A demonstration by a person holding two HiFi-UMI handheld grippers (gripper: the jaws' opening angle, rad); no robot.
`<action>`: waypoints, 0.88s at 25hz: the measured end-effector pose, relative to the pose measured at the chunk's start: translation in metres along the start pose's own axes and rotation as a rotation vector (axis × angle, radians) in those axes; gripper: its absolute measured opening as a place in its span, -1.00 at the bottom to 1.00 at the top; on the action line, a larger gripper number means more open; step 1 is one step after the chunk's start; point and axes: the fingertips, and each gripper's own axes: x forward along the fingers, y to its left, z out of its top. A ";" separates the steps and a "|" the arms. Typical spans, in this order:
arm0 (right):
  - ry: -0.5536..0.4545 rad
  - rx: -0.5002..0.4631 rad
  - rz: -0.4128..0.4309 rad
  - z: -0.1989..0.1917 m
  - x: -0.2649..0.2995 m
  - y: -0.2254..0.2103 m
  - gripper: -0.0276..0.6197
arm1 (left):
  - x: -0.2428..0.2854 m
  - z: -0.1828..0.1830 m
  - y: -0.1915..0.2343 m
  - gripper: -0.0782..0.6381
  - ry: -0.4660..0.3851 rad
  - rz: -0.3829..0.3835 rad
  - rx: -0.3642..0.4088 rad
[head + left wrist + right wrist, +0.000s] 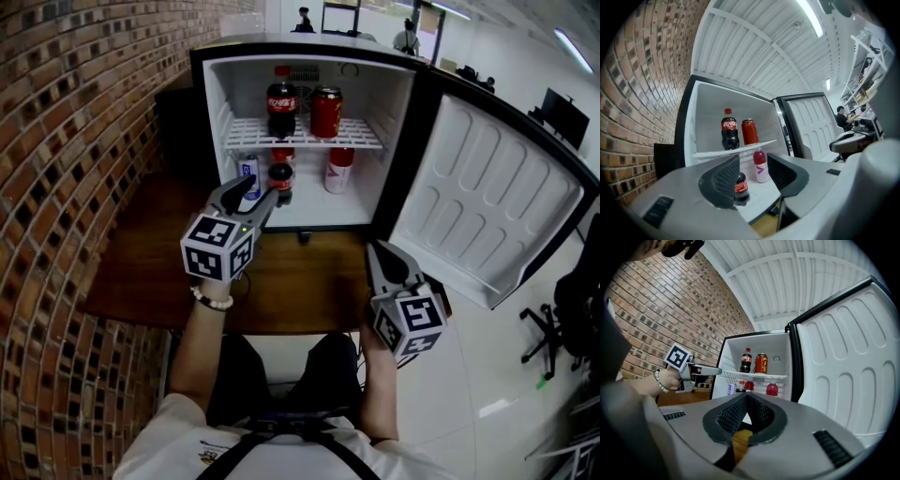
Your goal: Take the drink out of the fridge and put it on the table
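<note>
Head view: a person sits at a dark wooden surface (pixel 309 286) set against a brick wall (pixel 75 112). At its far edge is a small white fridge (pixel 214 112) whose door (pixel 487 197) hangs wide to the right. The left tongs (pixel 261 192) are held up before the lower compartment, jaws spread and empty. In the left gripper view the small cola (pixel 741 187) lines up between them but is clear of both pads, upright on the fridge's bottom. The right tongs (pixel 377 249) hover low over the surface's right side, jaws pressed together on nothing. A wire rack (pixel 305 133) carries a larger cola (pixel 281 103) and a red can (pixel 326 112) side by side. Below it stand a pink bottle (pixel 339 169) and, left of the small cola, a blue can (pixel 249 173). Beyond the surface lie a pale tiled floor (pixel 469 375) and a black chair (pixel 567 309). Overhead runs a white ribbed ceiling (pixel 754 42) with strip lights, and another person (pixel 841 117) sits far off past the door.
</note>
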 end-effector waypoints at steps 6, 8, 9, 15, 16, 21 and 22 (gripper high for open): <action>-0.005 -0.002 -0.006 0.002 -0.002 -0.001 -0.86 | 0.040 0.048 0.011 0.17 -0.036 -0.028 0.003; -0.007 -0.002 -0.009 0.003 -0.003 -0.004 -0.86 | 0.053 0.061 0.017 0.24 -0.045 -0.025 -0.003; -0.009 -0.001 -0.012 0.003 -0.004 -0.005 -0.86 | 0.059 0.066 0.020 0.24 -0.044 -0.023 -0.004; -0.009 0.002 -0.024 0.002 -0.007 -0.011 -0.86 | 0.097 0.073 0.042 0.43 -0.005 0.015 -0.014; -0.009 0.004 -0.025 0.002 -0.008 -0.011 -0.86 | 0.101 0.075 0.045 0.43 -0.002 0.018 -0.017; -0.012 0.014 -0.035 0.001 -0.011 -0.017 -0.86 | 0.125 0.088 0.068 0.51 0.018 0.070 -0.026; -0.014 0.017 -0.038 0.002 -0.012 -0.019 -0.86 | 0.130 0.089 0.072 0.55 0.026 0.079 -0.028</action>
